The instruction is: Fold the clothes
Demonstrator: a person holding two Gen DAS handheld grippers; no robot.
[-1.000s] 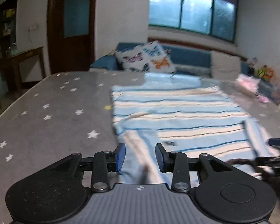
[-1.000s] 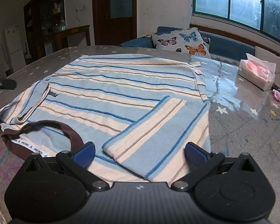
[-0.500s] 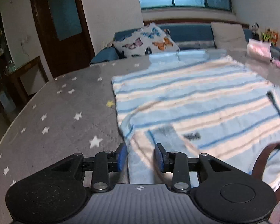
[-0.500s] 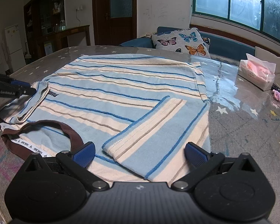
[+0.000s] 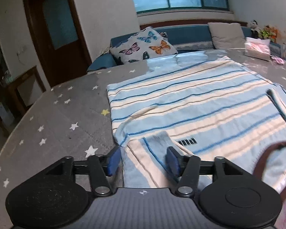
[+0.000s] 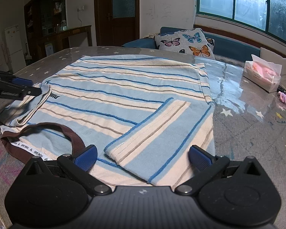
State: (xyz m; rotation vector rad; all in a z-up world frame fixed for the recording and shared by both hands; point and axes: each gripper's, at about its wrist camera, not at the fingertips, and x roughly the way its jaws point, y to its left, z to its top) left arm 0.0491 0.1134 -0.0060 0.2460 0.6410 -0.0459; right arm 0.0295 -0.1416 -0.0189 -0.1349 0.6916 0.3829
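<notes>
Blue-and-cream striped knit shirt (image 6: 124, 99) spread flat on grey star-patterned surface (image 5: 53, 126), frame centre; left hand-held gripper (image 5: 143, 161) parted, sleeve loose between fingers; right hand-held gripper (image 6: 143, 158) wide apart, empty, over folded sleeve.

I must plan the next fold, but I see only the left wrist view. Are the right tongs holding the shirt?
Observer: No. The right tongs are wide open and grip nothing. They point over the neck end of the shirt.
Operator: Thank you. Is the right sleeve already folded in?
Observer: Yes. The right sleeve lies flat across the front of the shirt, and its cuff end is just ahead of the open tongs.
</notes>
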